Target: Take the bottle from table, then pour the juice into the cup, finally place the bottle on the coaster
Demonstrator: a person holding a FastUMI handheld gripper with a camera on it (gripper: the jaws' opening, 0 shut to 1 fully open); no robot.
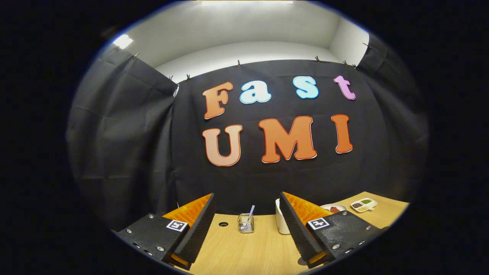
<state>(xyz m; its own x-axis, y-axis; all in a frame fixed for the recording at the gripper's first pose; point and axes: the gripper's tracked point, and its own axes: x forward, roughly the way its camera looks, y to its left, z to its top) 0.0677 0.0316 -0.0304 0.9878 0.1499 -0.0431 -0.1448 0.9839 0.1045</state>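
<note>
My gripper (246, 195) is open and held above the wooden table (244, 252), with nothing between its fingers. A small clear glass cup (245, 224) with a striped straw in it stands on the table ahead, in line with the gap between the fingers and near the table's far edge. Right of the cup stands a white container (281, 222). My right finger (301, 225) hides part of it, so I cannot tell what kind of vessel it is.
Beyond the right finger lie a small white plate (333, 208) with something red on it and a white divided dish (363, 205) holding small portions of food. A dark round hole (223, 224) sits in the tabletop left of the cup. The black cloth wall rises just behind the table.
</note>
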